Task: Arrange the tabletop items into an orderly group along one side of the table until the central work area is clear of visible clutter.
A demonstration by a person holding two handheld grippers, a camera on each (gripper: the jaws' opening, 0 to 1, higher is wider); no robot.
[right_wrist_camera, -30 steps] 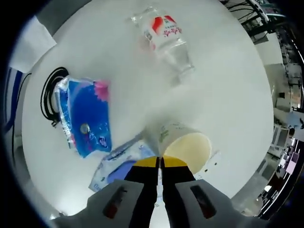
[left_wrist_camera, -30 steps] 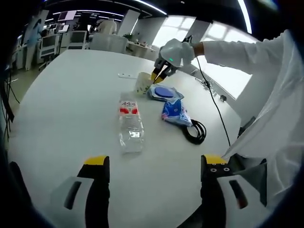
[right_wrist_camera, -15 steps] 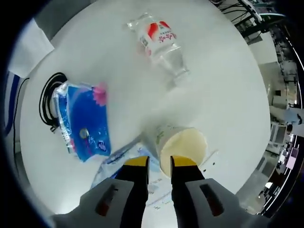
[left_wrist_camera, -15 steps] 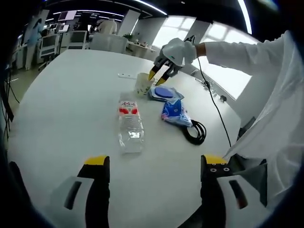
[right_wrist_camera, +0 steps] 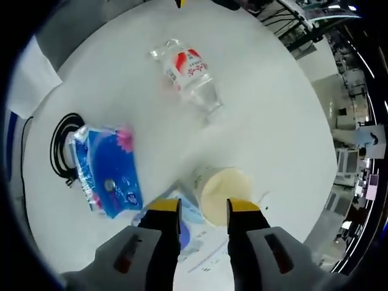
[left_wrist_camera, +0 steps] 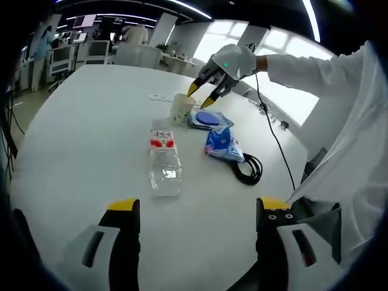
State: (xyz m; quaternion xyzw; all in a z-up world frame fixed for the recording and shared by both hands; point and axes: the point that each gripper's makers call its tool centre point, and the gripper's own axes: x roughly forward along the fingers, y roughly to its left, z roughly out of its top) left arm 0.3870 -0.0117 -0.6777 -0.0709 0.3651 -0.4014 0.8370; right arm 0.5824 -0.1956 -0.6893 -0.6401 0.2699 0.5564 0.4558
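Left gripper view: right gripper (left_wrist_camera: 203, 96) hovers parted above cup (left_wrist_camera: 181, 107).

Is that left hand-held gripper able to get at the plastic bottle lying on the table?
Probably yes. The left hand-held gripper has its jaws wide open, and only bare white table lies between it and the plastic bottle. The right hand-held gripper hovers farther off, above the paper cup.

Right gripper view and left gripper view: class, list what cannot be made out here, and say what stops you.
- Flat packet, right gripper view: mostly hidden behind the right hand-held gripper and the paper cup.
- Bottle label text, left gripper view: too small to read.
- Black cable, right gripper view: partly covered by the blue tissue pack.
- Small flat object, left gripper view: too small to identify.
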